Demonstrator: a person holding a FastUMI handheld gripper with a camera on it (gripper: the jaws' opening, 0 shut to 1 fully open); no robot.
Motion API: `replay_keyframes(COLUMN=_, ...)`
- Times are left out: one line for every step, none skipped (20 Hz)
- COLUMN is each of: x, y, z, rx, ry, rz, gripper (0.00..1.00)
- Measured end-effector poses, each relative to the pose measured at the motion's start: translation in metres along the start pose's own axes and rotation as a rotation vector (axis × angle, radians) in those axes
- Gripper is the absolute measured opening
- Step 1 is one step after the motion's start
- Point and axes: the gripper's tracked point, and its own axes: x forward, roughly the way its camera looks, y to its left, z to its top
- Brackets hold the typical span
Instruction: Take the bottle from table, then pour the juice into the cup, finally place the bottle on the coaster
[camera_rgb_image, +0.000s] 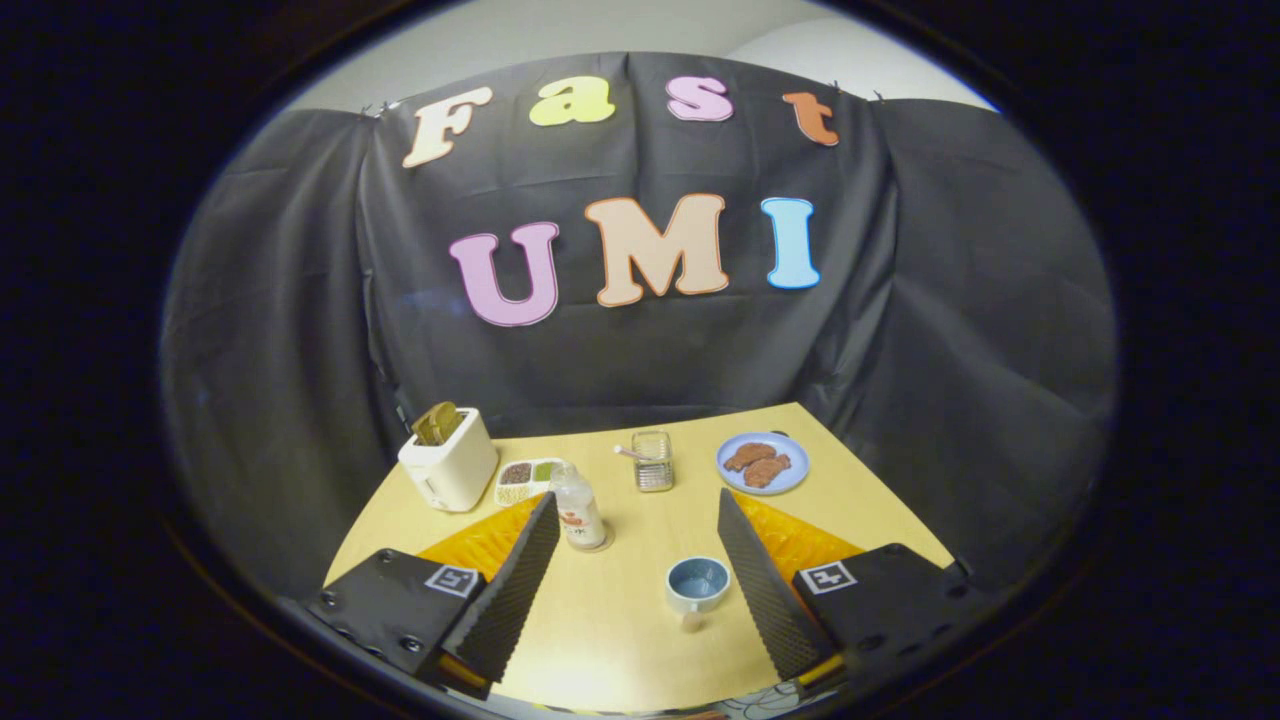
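Wooden table (640, 620) bears bottle (578, 508) and cup (698, 583) between the wide-apart, empty tongs (638, 515).

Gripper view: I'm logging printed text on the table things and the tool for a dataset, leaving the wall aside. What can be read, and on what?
Nothing can be read.
Bottle label: reddish print, too small and blurred to read.
Square markers on the body of the tongs: black-and-white patterns, no words.
Cup and toaster: no lettering visible.
The tongs are open, with the cup between the fingers and the bottle beside one fingertip.
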Motion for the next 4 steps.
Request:
replay_keyframes(x=0.0003, y=0.0002, z=-0.0011, rx=-0.002, ry=0.002, rz=0.000, gripper=1.00)
replay_keyframes(x=0.0001, y=0.0007, z=-0.0025, rx=-0.002, ry=0.004, rz=0.001, gripper=1.00)
replay_keyframes(x=-0.0005, y=0.0012, z=-0.0034, rx=-0.001, ry=0.007, rz=0.002, gripper=1.00)
replay_keyframes(x=-0.0005, y=0.0014, z=-0.0045, rx=-0.002, ry=0.009, rz=0.001, gripper=1.00)
